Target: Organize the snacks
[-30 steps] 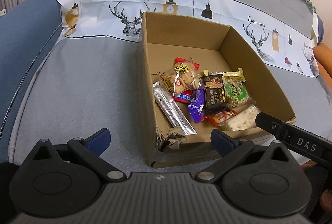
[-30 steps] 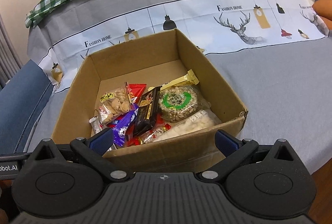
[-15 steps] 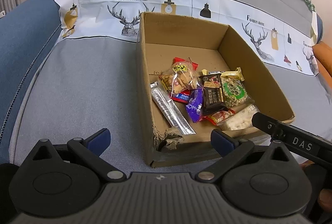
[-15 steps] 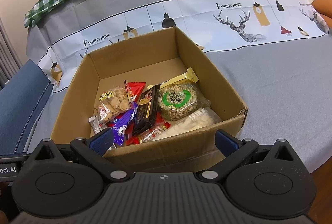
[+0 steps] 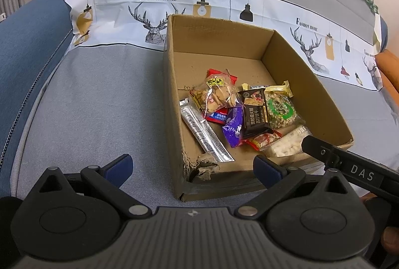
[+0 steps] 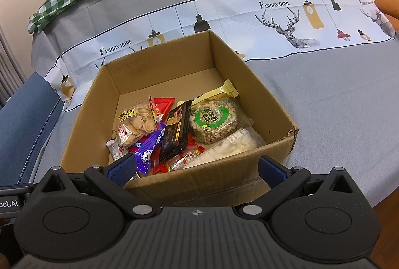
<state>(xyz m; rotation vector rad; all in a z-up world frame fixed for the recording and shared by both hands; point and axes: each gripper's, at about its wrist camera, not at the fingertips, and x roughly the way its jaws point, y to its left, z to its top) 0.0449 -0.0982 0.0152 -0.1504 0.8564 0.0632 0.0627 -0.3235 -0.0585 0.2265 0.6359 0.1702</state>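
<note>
Left gripper (image 5: 192, 166): jaws spread wide, holding nothing. Right gripper (image 6: 197, 168): jaws spread wide, holding nothing. Both level, pointing forward.

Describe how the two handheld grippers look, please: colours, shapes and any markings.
Both are black, with two round discs, ribbed grey centre and blue pads. The left gripper view shows a bar marked "DAS"; the right gripper view shows "bot.AI".

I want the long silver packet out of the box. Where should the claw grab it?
Probably its middle, coming straight down. The silver packet lies flat beside the cardboard box's left wall, its far end under the cookie bag; close the fingers across its narrow width.
</note>
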